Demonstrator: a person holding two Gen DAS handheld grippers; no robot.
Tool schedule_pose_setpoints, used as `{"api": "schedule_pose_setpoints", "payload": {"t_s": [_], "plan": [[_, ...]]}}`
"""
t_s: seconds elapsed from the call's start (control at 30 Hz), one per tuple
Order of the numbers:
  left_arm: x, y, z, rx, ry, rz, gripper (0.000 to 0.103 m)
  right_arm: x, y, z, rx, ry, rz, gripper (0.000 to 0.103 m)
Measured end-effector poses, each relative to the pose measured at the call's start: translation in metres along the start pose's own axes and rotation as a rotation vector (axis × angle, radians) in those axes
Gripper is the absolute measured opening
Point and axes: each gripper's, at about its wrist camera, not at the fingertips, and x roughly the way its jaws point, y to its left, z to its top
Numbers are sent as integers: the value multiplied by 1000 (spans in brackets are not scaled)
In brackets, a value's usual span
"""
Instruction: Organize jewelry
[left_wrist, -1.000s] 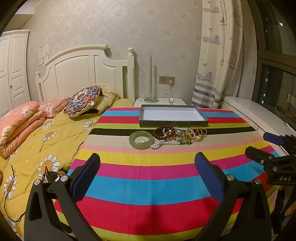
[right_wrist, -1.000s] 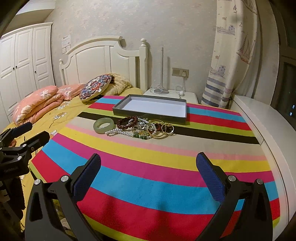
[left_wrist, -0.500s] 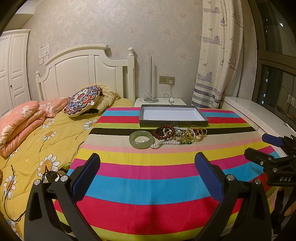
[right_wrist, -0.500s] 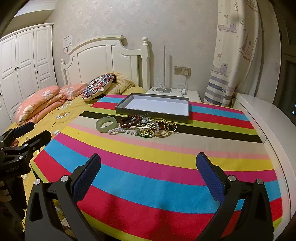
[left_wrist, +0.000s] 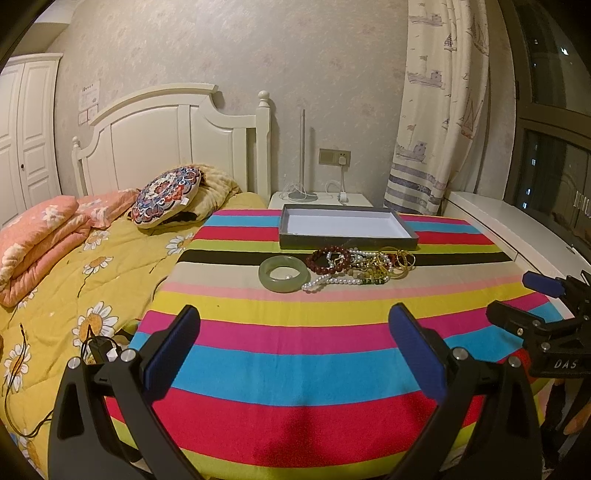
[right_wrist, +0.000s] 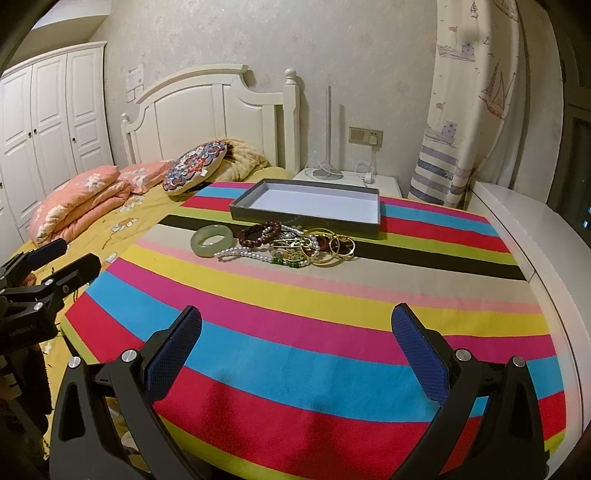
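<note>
Both tongs (left_wrist: 295, 343) (right_wrist: 295, 343) agape, unladen.

Two black hand-held grippers: left hand-held gripper (left_wrist: 294, 345) and right hand-held gripper (right_wrist: 296, 347), blue-padded fingers (left_wrist: 171, 352), silver screws, white "DAS" lettering lower right.

White headboard (left_wrist: 173, 144), wardrobe (right_wrist: 51, 122), sailboat curtain (left_wrist: 439, 110), warm light.
</note>
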Motion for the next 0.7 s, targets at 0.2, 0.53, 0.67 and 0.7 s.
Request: {"api": "schedule_pose_setpoints", "payload": {"t_s": [0.2,0.53,0.67,0.7], "plan": [[17,8,-3,-17,-8,2,101,20,-11,0,33,47,11,99],[137,51,5,-159,229,-25,101,86,-56,3,132,127,41,99],[190,62,11,-219,323,-25,101,107,-71,7,172,166,62,99],[199,61,14,-217,329,-22,101,115,-75,8,180,184,64,99]]}}
